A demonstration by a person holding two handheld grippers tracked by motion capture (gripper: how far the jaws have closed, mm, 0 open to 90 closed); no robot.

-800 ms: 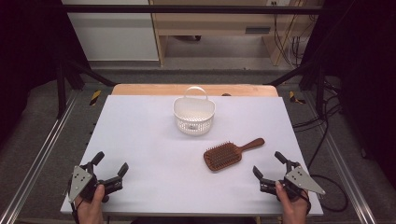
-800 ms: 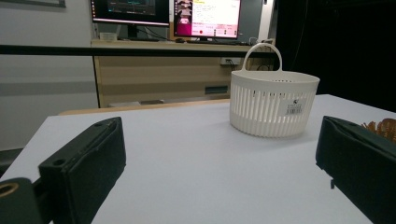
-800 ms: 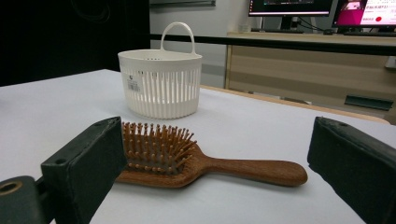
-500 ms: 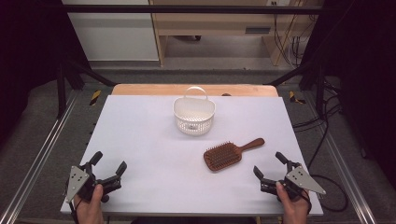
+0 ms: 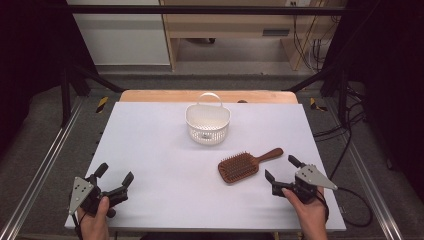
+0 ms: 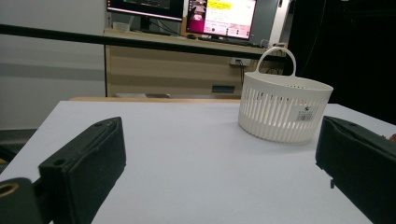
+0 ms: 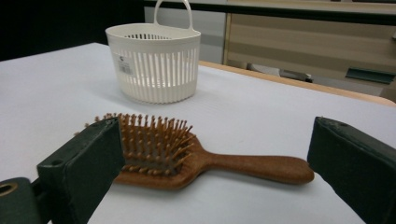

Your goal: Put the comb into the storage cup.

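A brown wooden hairbrush (image 5: 245,165) lies bristles up on the white table (image 5: 150,150), right of centre, with its handle pointing to the back right. A white slatted basket (image 5: 208,124) with a loop handle stands upright behind it, near the table's far edge. My right gripper (image 5: 280,167) is open just in front of the brush, apart from it. In the right gripper view the hairbrush (image 7: 187,154) lies between and beyond the wide jaws of the right gripper (image 7: 217,126), with the basket (image 7: 159,65) farther off. My left gripper (image 5: 116,173) is open at the front left, holding nothing, and the basket (image 6: 282,109) shows ahead of the left gripper (image 6: 219,135).
A wooden strip (image 5: 210,96) runs along the table's far edge. Metal rails (image 5: 45,165) flank the table, and cables (image 5: 345,145) lie on the floor at the right. A desk with lit monitors (image 6: 224,14) stands beyond the table.
My right gripper has edged slightly forward and left, closer to the hairbrush. The left gripper, brush and basket have stayed put.
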